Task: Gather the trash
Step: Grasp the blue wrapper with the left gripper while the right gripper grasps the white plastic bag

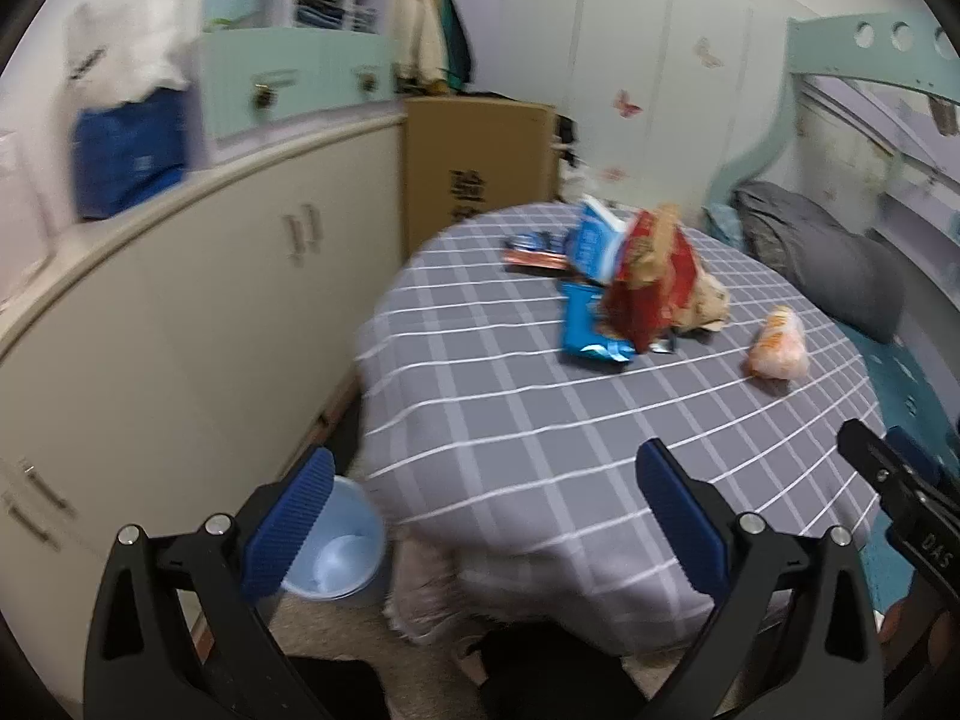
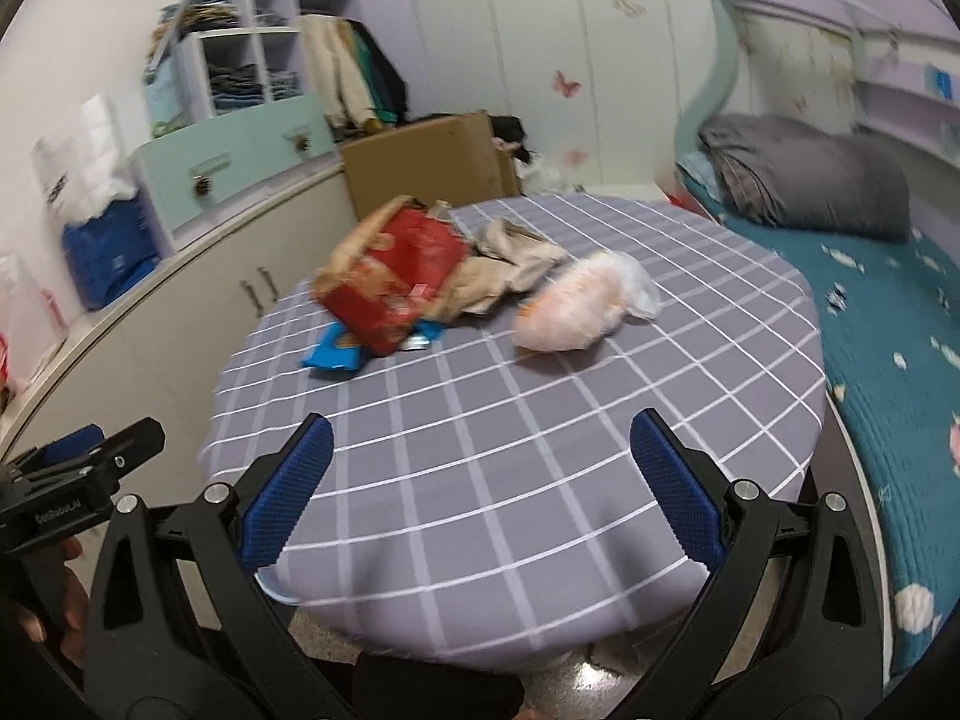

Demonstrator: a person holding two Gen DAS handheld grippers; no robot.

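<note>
A light blue bin (image 1: 336, 546) on the floor holds something pale, unclear what. Both tools, left (image 1: 483, 516) and right (image 2: 480, 489), gape wide and empty; wrappers (image 2: 393, 282) lie on the table (image 2: 528, 450) at 12 o'clock, well apart.

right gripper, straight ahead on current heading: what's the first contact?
Likely the checked tablecloth: the open right gripper points down at bare cloth short of the trash. Beyond it, the pale orange bag lies nearest that line. Depth unclear.
</note>
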